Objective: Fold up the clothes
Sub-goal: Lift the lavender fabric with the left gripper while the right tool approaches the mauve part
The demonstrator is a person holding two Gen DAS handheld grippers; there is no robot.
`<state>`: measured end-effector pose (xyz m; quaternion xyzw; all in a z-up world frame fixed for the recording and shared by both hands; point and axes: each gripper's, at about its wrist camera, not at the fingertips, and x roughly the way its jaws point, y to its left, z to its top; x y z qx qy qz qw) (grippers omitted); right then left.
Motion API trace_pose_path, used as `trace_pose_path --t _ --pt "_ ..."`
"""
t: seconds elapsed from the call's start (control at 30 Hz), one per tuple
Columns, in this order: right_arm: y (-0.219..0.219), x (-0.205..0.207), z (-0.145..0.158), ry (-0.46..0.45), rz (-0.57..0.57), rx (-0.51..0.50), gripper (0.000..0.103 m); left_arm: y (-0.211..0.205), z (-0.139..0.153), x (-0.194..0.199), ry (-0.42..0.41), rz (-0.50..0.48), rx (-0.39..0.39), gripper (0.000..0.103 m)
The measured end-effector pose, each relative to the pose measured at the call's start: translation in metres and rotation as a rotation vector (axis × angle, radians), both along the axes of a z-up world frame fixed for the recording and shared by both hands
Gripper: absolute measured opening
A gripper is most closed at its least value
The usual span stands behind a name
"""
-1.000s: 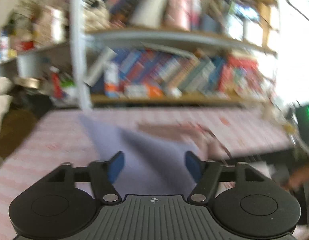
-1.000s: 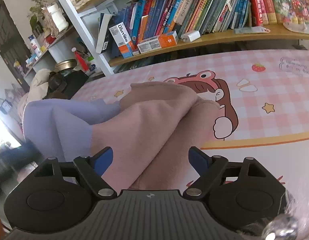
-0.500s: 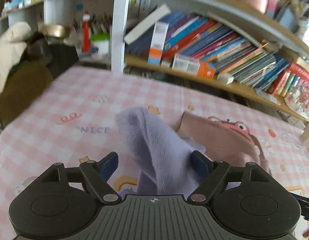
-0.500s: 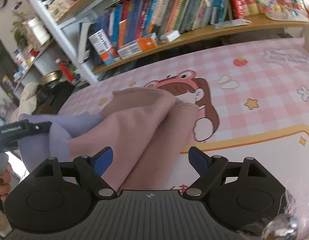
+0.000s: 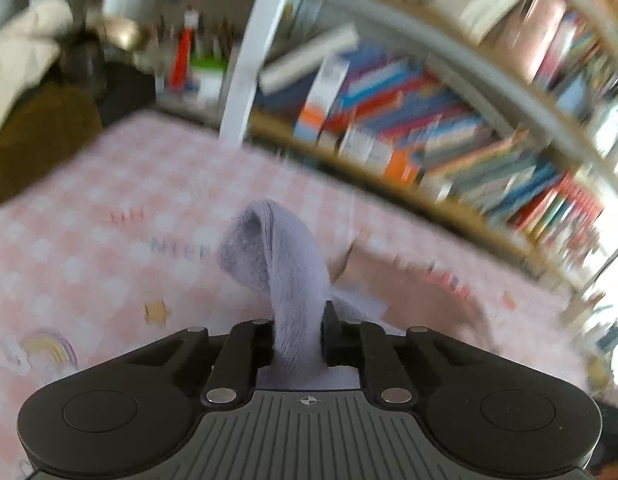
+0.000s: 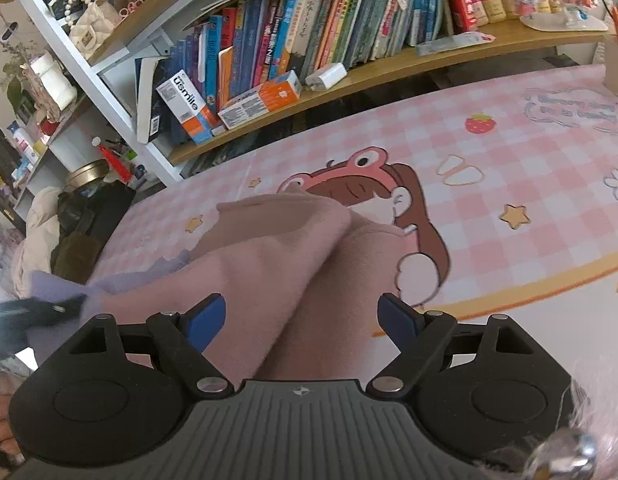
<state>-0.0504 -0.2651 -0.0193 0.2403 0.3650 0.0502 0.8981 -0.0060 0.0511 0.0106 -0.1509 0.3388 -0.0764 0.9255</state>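
A garment with a lilac part (image 5: 285,264) and a dusty pink part (image 6: 285,264) lies bunched on the pink checked table cover (image 6: 529,184). My left gripper (image 5: 297,332) is shut on a fold of the lilac part, which stands up between its fingers. The pink part shows to its right in the left wrist view (image 5: 413,292). My right gripper (image 6: 301,316) is open, its blue pads (image 6: 207,316) astride the pink fabric without pinching it. The lilac part (image 6: 69,288) and the left gripper (image 6: 37,310) show at the left of the right wrist view.
A wooden bookshelf (image 6: 389,64) full of books runs along the far side of the table. A white shelf post (image 5: 249,52) stands at the table's back left. Coats and bags (image 6: 57,224) are piled off the left edge. A cup (image 6: 617,68) stands at the far right.
My left gripper has shut on the lilac fold, which lay loose between its open fingers before. The right gripper stays open over the pink fabric, with little movement.
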Motion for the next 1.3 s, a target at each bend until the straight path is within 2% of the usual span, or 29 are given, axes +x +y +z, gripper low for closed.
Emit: trace_pose_path --t 0.13,0.2,0.3,0.33,0.4,0.43,0.53,0.6,0.7,0.8,0.97,1.03,1.1,1.17,1.23,1.3 --pt "0.007 0.011 0.002 0.004 0.007 -0.007 0.083 0.017 0.046 -0.020 -0.199 0.029 -0.037 0.011" --pt "0.010 0.016 0.004 0.002 0.010 -0.014 0.083 0.025 0.073 -0.034 -0.336 0.043 -0.048 0.011" --pt "0.015 0.022 0.007 -0.004 0.020 -0.021 0.083 0.038 0.099 -0.060 -0.538 -0.009 -0.108 0.011" --pt "0.017 0.024 0.007 -0.003 0.028 -0.024 0.083 0.042 0.099 -0.069 -0.563 -0.031 -0.104 0.011" --pt "0.023 0.027 0.005 0.003 0.046 -0.025 0.083 0.051 0.084 -0.075 -0.507 -0.037 -0.095 0.012" --pt "0.027 0.028 0.004 0.006 0.056 -0.024 0.083 0.058 0.068 -0.076 -0.421 -0.026 -0.115 0.012" --pt "0.038 0.031 0.002 0.014 0.090 -0.019 0.083 0.064 0.023 -0.083 -0.198 0.008 -0.094 0.012" --pt "0.047 0.034 0.001 0.019 0.121 -0.021 0.083 0.064 0.001 -0.090 -0.108 0.036 -0.055 0.012" --pt "0.061 0.037 0.001 0.024 0.168 -0.032 0.083 0.073 -0.002 -0.092 -0.099 0.081 -0.090 0.012" --pt "0.073 0.037 0.000 0.035 0.204 -0.042 0.083 0.079 0.009 -0.085 -0.120 0.101 -0.048 0.013" --pt "0.079 0.030 -0.005 0.074 0.227 -0.074 0.083 0.106 0.014 -0.063 -0.124 0.257 -0.033 0.018" --pt "0.080 0.025 -0.008 0.090 0.235 -0.085 0.083 0.111 0.011 -0.049 -0.081 0.292 0.020 0.021" --pt "0.082 0.020 -0.011 0.104 0.247 -0.096 0.083 0.108 0.007 -0.034 -0.038 0.296 0.143 0.029" --pt "0.085 0.016 -0.011 0.110 0.269 -0.115 0.083 0.106 0.001 -0.022 -0.008 0.288 0.221 0.032" --pt "0.090 0.012 -0.011 0.115 0.299 -0.143 0.083 0.107 -0.002 -0.017 0.007 0.285 0.253 0.041" --pt "0.096 0.008 -0.012 0.115 0.337 -0.183 0.083 0.111 0.000 -0.022 0.008 0.304 0.253 0.050"
